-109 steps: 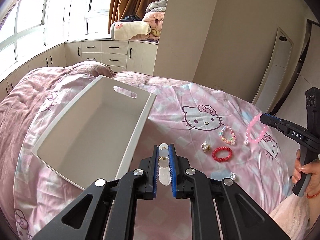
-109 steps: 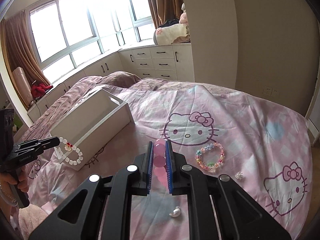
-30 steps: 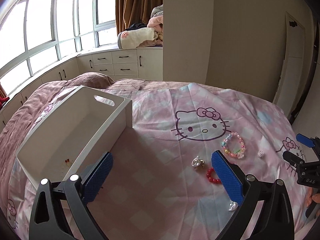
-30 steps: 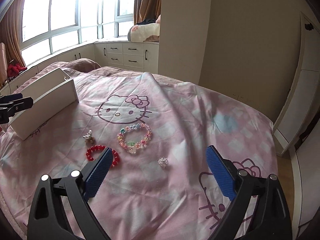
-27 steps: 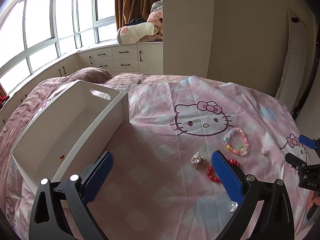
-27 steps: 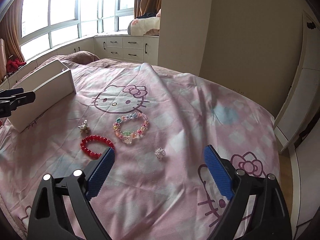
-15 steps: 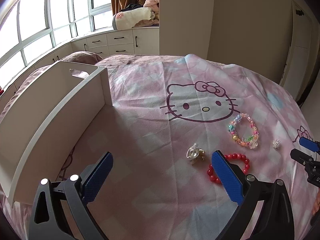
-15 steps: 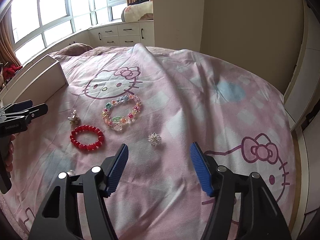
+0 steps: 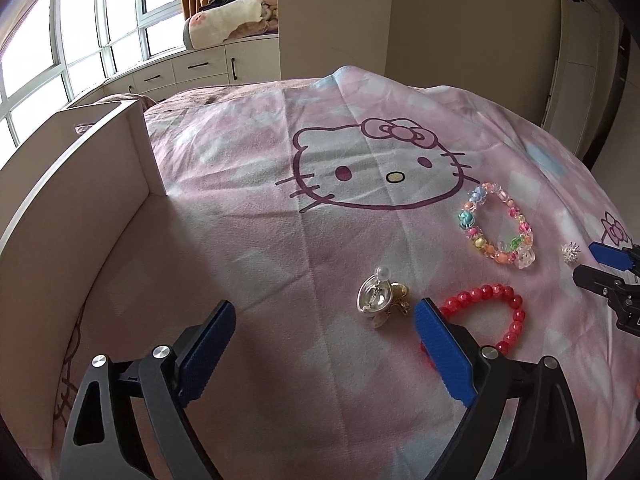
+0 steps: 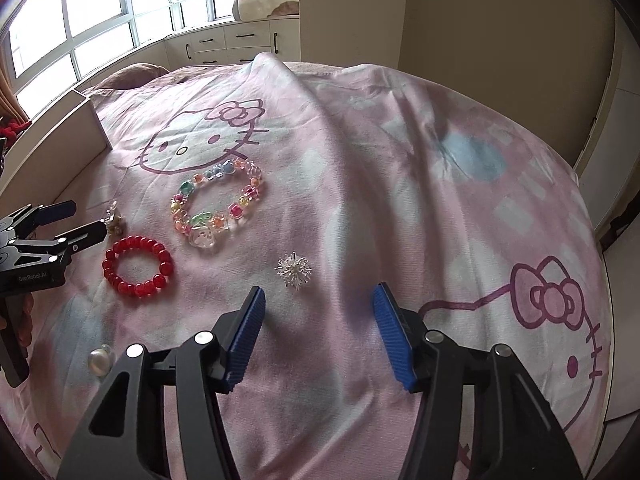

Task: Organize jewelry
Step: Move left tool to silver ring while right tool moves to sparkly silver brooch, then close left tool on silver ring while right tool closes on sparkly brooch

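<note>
On the pink bedspread lie a silver-and-gold earring (image 9: 380, 298), a red bead bracelet (image 9: 486, 292), a multicolour bead bracelet (image 9: 472, 232) and a small sparkly stud (image 9: 571, 252). My left gripper (image 9: 324, 312) hangs low just before the earring, jaws closing, with nothing between its pads. In the right wrist view the stud (image 10: 294, 270) lies just ahead of my right gripper (image 10: 318, 294), whose jaws are closing on nothing. The red bracelet (image 10: 164, 268), the multicolour bracelet (image 10: 198, 218) and a pearl (image 10: 100, 360) lie to its left, near the left gripper (image 10: 84, 218).
A white open box (image 9: 80, 200) stands on the bed at the left, its wall close to my left gripper. The right gripper (image 9: 588, 260) enters at the right edge. The bed's edge drops off at the right, with cabinets and windows behind.
Both grippers have sunk toward the bedspread and drawn closer to the jewelry. Both pairs of jaws have narrowed. The box has slid to the left edge of the left wrist view.
</note>
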`<state>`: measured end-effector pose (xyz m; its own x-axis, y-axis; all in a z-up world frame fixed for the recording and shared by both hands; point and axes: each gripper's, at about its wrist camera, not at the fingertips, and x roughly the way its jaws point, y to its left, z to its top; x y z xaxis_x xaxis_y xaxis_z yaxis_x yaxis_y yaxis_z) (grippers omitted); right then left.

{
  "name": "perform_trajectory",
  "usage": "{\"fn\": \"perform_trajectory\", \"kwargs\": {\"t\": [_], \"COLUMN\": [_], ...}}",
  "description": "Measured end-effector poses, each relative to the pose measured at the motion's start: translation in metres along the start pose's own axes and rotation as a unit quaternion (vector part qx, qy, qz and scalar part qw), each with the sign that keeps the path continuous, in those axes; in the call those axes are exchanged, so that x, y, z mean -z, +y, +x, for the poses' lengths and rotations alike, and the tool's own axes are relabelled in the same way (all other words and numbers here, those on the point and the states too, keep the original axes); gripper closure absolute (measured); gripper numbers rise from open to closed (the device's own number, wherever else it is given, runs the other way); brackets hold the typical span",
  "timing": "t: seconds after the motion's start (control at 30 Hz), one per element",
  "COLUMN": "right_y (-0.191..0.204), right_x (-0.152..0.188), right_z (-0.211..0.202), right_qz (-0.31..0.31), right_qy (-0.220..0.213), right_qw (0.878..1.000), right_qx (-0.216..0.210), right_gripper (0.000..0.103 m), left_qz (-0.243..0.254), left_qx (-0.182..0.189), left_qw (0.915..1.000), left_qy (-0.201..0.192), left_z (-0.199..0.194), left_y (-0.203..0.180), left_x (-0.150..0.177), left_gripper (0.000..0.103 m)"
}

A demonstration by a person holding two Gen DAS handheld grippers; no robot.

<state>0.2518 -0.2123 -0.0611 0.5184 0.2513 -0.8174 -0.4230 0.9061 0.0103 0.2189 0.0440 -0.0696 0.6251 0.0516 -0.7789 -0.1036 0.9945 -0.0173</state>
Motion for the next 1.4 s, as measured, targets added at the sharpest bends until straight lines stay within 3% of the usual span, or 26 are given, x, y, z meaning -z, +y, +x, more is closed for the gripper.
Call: {"fn": "perform_trajectory", "kwargs": {"t": [0.07,0.23,0.4,0.6,0.73,0.8,0.83,0.97,1.07,1.17,1.3,1.4], "right_y": [-0.001,-0.005,-0.012,-0.017,-0.018,-0.019,-0.018,-0.012,-0.008,-0.009,-0.012,-0.013], "right_x": [0.0,0.0,-0.002,-0.004,-0.004,-0.006,-0.007,-0.011,-0.013,-0.013,-0.013,-0.011], "right_z": [0.004,0.008,0.008,0.006,0.003,-0.001,-0.004,-0.015,-0.008,0.004,0.014,0.02], "right_qz": [0.005,0.011,0.024,0.036,0.039,0.041,0.041,0.029,0.026,0.039,0.044,0.046], "right_qy": [0.003,0.004,0.001,-0.001,-0.003,-0.011,-0.018,-0.052,-0.044,-0.024,-0.009,-0.002], "right_qw": [1.0,1.0,1.0,0.999,0.999,0.999,0.999,0.996,0.996,0.995,0.997,0.996], "right_qx": [-0.001,-0.006,-0.013,-0.018,-0.012,-0.022,-0.028,-0.063,-0.075,-0.091,-0.07,-0.071], "right_gripper": [0.051,0.057,0.072,0.081,0.079,0.076,0.075,0.073,0.073,0.073,0.074,0.074], "left_qz": [-0.003,-0.006,0.001,-0.002,-0.006,-0.007,-0.008,-0.02,-0.022,-0.014,0.005,0.017], "left_qx": [0.005,0.009,0.017,0.03,0.029,0.029,0.028,0.034,0.036,0.036,0.037,0.033], "left_qw": [0.9999,0.9999,0.9999,0.9995,0.9995,0.9995,0.9996,0.9992,0.9991,0.9992,0.9993,0.9993], "left_qy": [0.011,0.006,0.002,0.005,0.009,0.01,0.008,0.007,0.007,0.006,0.009,0.006], "left_z": [0.007,0.011,0.01,0.01,0.01,0.008,0.007,0.007,0.01,0.012,0.015,0.013], "left_y": [0.001,0.002,0.0,-0.004,-0.006,-0.005,-0.005,0.0,0.0,-0.003,-0.01,-0.013], "left_x": [0.0,0.001,-0.003,-0.006,-0.006,-0.006,-0.006,-0.006,-0.008,-0.01,-0.009,-0.007], "left_gripper": [0.03,0.032,0.056,0.073,0.071,0.056,0.053,0.052,0.052,0.056,0.075,0.076]}}
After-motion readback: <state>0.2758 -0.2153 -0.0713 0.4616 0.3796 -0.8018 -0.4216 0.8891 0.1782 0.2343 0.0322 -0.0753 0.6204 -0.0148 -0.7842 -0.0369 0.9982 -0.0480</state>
